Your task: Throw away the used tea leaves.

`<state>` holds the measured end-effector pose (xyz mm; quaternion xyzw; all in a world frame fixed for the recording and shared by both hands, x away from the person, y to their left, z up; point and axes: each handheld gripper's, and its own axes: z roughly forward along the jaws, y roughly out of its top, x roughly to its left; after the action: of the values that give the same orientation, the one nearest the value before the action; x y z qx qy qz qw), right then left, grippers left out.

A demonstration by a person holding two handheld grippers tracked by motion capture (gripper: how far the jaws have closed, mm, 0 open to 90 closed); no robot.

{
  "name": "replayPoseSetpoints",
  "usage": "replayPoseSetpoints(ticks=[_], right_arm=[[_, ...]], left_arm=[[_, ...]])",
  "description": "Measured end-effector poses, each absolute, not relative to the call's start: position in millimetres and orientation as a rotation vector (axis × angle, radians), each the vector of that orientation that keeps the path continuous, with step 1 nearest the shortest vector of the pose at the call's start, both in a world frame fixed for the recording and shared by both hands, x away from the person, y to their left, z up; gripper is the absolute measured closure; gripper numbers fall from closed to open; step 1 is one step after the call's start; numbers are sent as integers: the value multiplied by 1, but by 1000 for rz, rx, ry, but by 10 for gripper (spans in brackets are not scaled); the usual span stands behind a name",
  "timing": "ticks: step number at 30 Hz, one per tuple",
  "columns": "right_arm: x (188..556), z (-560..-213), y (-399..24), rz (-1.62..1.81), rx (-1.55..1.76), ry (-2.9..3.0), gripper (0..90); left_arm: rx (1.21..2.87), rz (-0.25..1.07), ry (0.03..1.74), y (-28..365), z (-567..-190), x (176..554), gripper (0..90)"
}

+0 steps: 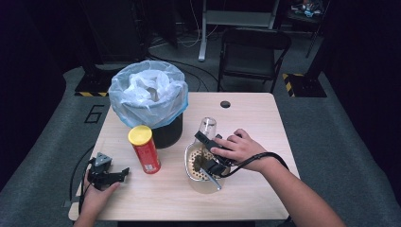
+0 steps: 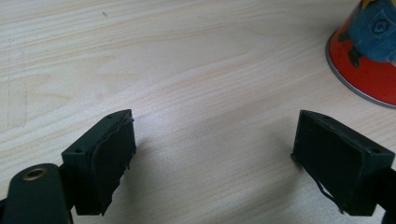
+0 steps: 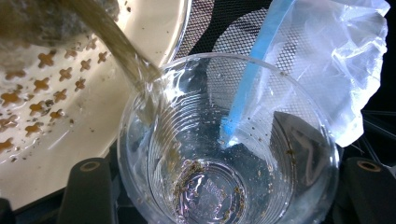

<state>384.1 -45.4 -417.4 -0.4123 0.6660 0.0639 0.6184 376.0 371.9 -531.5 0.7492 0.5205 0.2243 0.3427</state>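
My right gripper [image 1: 207, 144] is shut on a clear plastic cup [image 1: 208, 126], which is tipped over a cream strainer [image 1: 198, 166] that sits in a clear tub. In the right gripper view the jaws of that gripper [image 3: 224, 189] flank the cup [image 3: 261, 154]. A brown stream [image 3: 126, 56] runs from the cup's rim onto the strainer [image 3: 70, 98] with its cross-shaped holes. Brown grit clings inside the cup. My left gripper [image 1: 119, 174] rests open on the table, to the left of a red can [image 1: 145, 151] with a yellow lid. In the left gripper view it [image 2: 215, 154] holds nothing, with the can's base [image 2: 369, 60] at the upper right.
A black mesh bin [image 1: 168, 132] lined with a pale blue bag [image 1: 149, 92] stands at the back left of the wooden table [image 1: 255, 123]; the bag [image 3: 327, 60] hangs just beyond the cup. A dark chair [image 1: 253, 52] stands behind the table.
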Motion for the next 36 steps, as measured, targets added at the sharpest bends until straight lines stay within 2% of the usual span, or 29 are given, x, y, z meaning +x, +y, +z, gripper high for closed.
replayPoseSetpoints(ticks=[36], right_arm=[[379,-416,-46,148,-975,1500,324]], left_arm=[[1947,583,1353,372,-531,376,129]])
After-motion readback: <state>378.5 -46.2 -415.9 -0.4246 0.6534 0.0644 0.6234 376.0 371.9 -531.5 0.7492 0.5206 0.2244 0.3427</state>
